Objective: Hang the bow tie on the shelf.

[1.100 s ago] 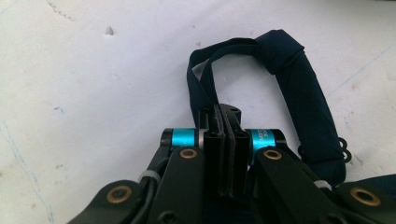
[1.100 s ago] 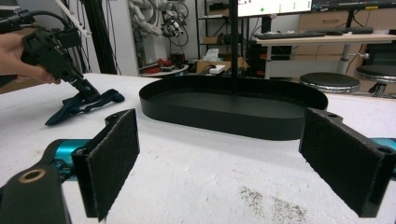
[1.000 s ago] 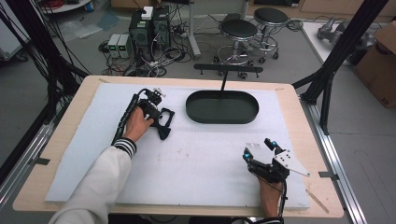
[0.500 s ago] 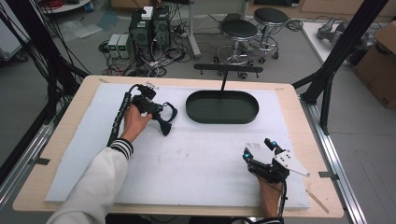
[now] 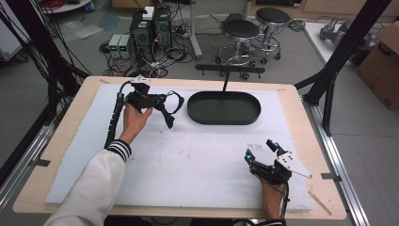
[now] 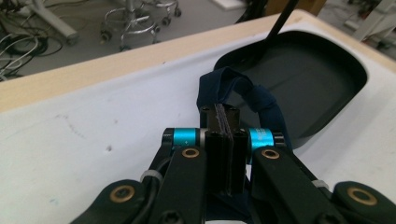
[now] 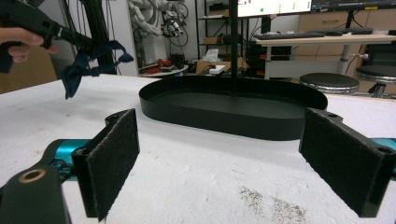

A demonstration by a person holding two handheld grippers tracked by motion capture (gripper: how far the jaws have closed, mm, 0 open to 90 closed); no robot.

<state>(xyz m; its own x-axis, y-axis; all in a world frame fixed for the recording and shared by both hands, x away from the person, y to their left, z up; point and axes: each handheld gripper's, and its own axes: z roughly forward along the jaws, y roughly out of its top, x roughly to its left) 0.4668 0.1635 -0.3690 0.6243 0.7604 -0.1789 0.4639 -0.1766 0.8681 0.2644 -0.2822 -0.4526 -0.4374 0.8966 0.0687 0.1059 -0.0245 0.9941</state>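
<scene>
Count — two claws: left claw, right claw; one dark blue strap; one black oval tray; two stools — behind worktop.

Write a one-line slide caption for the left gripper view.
Left gripper shut on a dark blue strap, held above the white mat beside the black oval tray.

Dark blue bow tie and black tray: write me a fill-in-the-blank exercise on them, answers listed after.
1. The left tool is shut on a dark blue ____.
2. The bow tie hangs in the air to the ____ of the black oval tray in the high view.
3. The jaws of the right tool stand ____, with nothing between them.
4. A thin black post rises from the tray's ____ rim.

Missing words: bow tie; left; open; far
</scene>
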